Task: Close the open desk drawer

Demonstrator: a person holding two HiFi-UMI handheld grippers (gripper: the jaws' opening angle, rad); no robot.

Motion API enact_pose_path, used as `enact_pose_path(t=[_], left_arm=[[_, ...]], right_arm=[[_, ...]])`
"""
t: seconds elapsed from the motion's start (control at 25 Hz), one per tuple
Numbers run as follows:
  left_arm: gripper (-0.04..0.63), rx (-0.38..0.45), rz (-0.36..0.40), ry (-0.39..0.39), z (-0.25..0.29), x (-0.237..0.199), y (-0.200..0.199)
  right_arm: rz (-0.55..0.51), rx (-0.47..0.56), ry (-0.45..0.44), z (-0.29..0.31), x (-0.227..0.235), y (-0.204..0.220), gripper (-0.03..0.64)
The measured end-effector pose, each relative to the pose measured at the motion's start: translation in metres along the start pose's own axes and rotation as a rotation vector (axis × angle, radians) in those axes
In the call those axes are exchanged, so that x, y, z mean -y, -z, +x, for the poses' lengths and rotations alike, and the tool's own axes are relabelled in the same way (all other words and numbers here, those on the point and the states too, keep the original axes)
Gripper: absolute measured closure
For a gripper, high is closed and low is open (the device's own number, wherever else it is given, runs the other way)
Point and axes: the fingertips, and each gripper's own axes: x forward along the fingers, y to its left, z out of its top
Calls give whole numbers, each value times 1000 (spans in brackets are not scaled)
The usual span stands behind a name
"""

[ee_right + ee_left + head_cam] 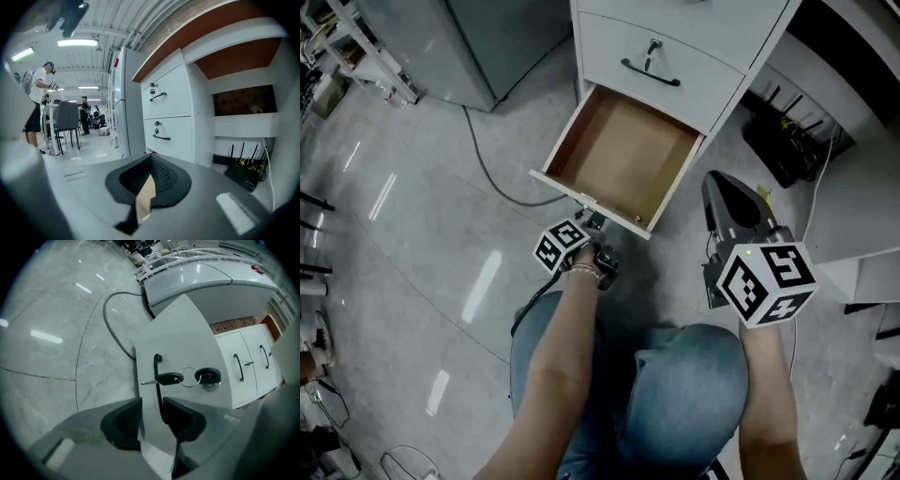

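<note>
Your left gripper point(151, 404) sits right at the front of the open white drawer with the brown wooden inside point(623, 155). Its jaws are wide, and the thin black bar handle point(156, 369) runs lengthwise down the gap, not pinched. The white desk point(675, 42) lies straight ahead, so I'd push that way. Your right gripper point(150, 160) hangs further off, closed and empty.

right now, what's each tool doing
left tool: open, drawer handle between its jaws, not gripped
right tool: closed, holding nothing
</note>
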Motion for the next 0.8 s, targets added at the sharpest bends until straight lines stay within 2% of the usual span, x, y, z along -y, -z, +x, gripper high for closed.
enact_pose_path(t=[0.2,0.32,0.64,0.8], left_arm=[[477,15,-22,48,4,2,-1],[578,28,-33,96,5,10,-2],[578,16,-51,108,3,10,-2],[577,18,-41,164,-1,22,-4]], right_arm=[[20,26,-5,1,5,-7,618],[23,26,-11,3,3,-7,618],[27,36,-19,-1,-1,-10,618],[28,40,-24,-2,-4,-11,618]])
